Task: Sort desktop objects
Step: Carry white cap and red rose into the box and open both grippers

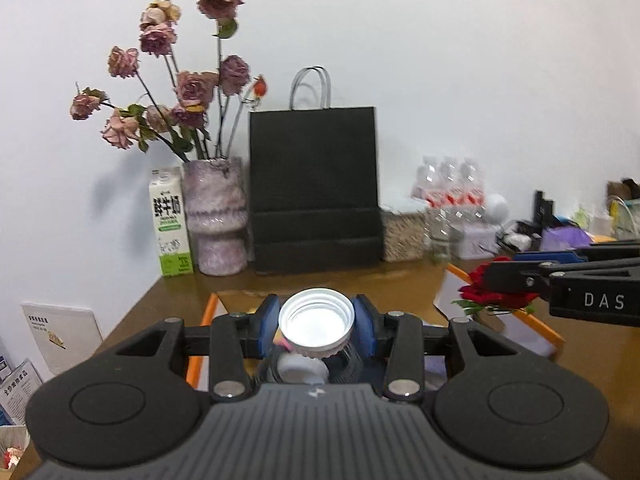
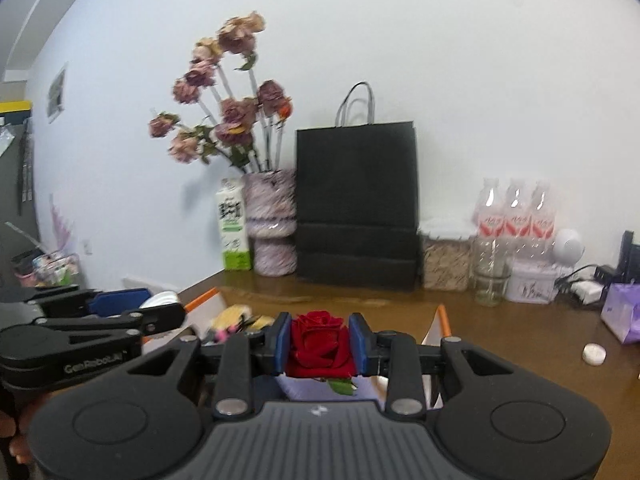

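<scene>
My left gripper (image 1: 316, 322) is shut on a white screw cap (image 1: 316, 316), its hollow side facing the camera, held above an orange-rimmed tray (image 1: 208, 312). Under it lie small white and dark items I cannot name. My right gripper (image 2: 320, 344) is shut on a red rose (image 2: 320, 342), a green leaf hanging below it. The rose also shows in the left wrist view (image 1: 492, 292), over a second orange-rimmed tray (image 1: 536, 320). The left gripper appears at the left of the right wrist view (image 2: 160, 308), with the cap's edge (image 2: 162, 300) showing.
Along the back wall stand a milk carton (image 1: 172, 224), a vase of dried roses (image 1: 216, 216), a black paper bag (image 1: 314, 188), a grain-filled box (image 2: 446, 264), water bottles (image 2: 514, 216) and a glass jar (image 2: 490, 280). A small white candle (image 2: 594, 354) and purple bag (image 2: 624, 312) lie right.
</scene>
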